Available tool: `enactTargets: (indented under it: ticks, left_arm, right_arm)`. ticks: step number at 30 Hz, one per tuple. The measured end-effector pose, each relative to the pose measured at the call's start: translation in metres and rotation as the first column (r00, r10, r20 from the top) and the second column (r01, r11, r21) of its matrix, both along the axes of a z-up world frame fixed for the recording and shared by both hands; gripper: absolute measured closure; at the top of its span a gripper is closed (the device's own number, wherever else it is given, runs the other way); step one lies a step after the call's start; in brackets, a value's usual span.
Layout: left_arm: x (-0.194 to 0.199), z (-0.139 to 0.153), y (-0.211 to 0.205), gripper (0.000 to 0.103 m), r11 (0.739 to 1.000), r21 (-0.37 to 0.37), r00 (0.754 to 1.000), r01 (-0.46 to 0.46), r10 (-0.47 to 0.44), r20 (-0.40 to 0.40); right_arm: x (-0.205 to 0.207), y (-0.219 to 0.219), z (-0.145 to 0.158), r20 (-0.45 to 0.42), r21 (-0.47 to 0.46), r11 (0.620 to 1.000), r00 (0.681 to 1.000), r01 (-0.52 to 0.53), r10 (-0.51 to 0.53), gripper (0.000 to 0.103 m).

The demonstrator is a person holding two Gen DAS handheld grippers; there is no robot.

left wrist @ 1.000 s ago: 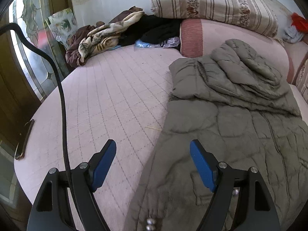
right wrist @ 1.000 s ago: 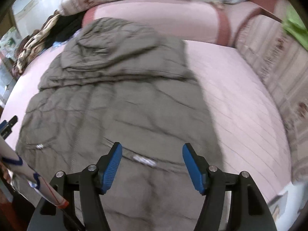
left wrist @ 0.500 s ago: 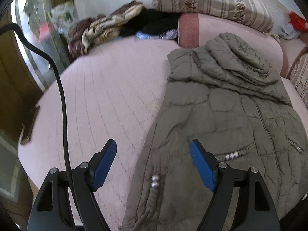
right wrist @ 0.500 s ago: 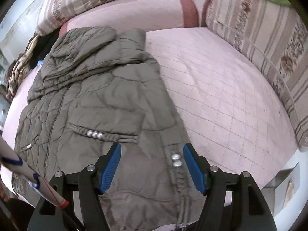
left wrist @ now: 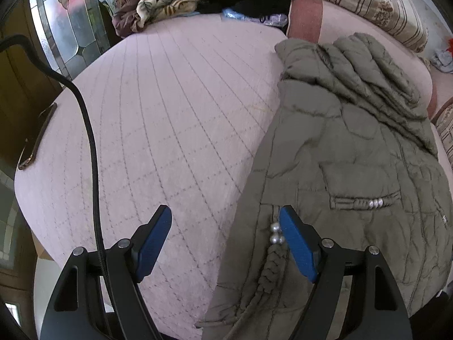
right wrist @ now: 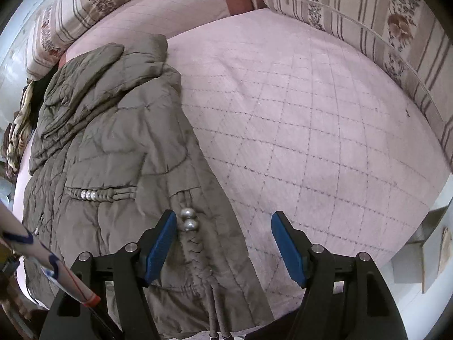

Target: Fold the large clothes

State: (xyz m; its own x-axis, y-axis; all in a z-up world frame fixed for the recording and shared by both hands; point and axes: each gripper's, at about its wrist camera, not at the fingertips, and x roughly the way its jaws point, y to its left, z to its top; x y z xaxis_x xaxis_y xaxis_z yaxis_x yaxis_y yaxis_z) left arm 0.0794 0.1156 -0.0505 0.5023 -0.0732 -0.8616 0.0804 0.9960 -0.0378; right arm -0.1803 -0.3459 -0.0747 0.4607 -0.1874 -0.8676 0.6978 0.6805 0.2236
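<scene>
Two hand-held grippers, left (left wrist: 225, 242) gaping, right (right wrist: 223, 245) widening, both empty, hovering over coat (left wrist: 339, 170) lying just ahead on bed (left wrist: 170, 113); soft, puffy, bulky, probably slippery; hem corners suiting pinching.

Both tools share one build: matte black forked frames with cut-out slots, round silver screw heads at the joints, and flat blue pads lining the inner faces of the fingers. A black cable (left wrist: 90, 153) loops up past the left gripper (left wrist: 226, 240); the right gripper (right wrist: 223, 243) looks identical.
</scene>
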Motion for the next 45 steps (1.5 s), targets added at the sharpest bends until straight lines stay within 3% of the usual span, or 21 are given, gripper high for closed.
enactTargets:
  ticks: [2,6,12,14,17,21,24,27,33,38,41,45]
  left_arm:
    - [-0.002,-0.003,-0.004,0.025,1.000,-0.003,1.000,0.013,-0.013,0.000]
    - [-0.002,-0.015,-0.014,0.025,0.999,0.031,1.000,0.024,-0.024,0.002]
    - [-0.002,-0.025,-0.015,0.024,0.999,0.025,0.999,0.021,-0.022,0.041]
    - [-0.004,-0.029,-0.013,0.021,0.999,0.027,0.998,0.020,-0.022,0.063]
    - [-0.007,-0.031,-0.013,0.018,0.999,0.034,0.995,0.025,-0.028,0.097]
    - [-0.006,-0.032,-0.012,0.018,0.999,0.033,0.993,0.029,-0.033,0.114]
    - [-0.002,-0.029,-0.011,0.019,0.999,0.013,0.995,0.030,-0.032,0.097]
    - [-0.004,-0.006,-0.011,0.024,0.998,-0.033,0.991,0.054,-0.049,0.123]
    - [0.020,0.055,-0.056,0.024,0.984,-0.079,0.972,0.162,-0.146,0.183]
    - [0.100,0.090,-0.132,0.024,0.966,-0.141,0.959,0.218,-0.186,0.214]
    - [0.154,0.094,-0.184,0.024,0.969,-0.089,0.950,0.231,-0.205,0.237]
    - [0.223,0.085,-0.239,0.024,0.967,-0.061,0.951,0.247,-0.230,0.205]
  right_arm:
    - [0.003,0.007,0.009,0.014,-0.051,0.999,1.000,0.000,0.000,0.029]
    - [0.036,0.029,0.034,0.057,-0.090,0.992,0.994,-0.093,0.098,0.029]
    - [0.140,0.075,0.063,0.136,-0.111,0.969,0.962,-0.222,0.237,0.030]
    - [0.181,0.083,0.068,0.157,-0.112,0.964,0.954,-0.242,0.257,0.039]
    - [0.236,0.085,0.077,0.175,-0.141,0.962,0.951,-0.234,0.256,0.043]
    - [0.319,0.070,0.076,0.095,-0.248,0.953,0.974,-0.175,0.204,0.043]
    - [0.357,0.048,0.045,0.003,-0.195,0.969,0.988,-0.150,0.154,0.043]
    - [0.375,0.041,0.010,-0.086,-0.141,0.973,0.981,-0.185,0.174,0.042]
    - [0.378,0.045,0.003,-0.068,-0.169,0.950,0.965,-0.262,0.253,0.040]
    - [0.376,0.044,0.001,-0.040,-0.168,0.942,0.957,-0.289,0.287,0.039]
    - [0.371,0.040,0.000,-0.032,-0.185,0.938,0.956,-0.293,0.292,0.039]
    - [0.361,0.046,0.001,-0.026,-0.212,0.933,0.956,-0.290,0.291,0.039]
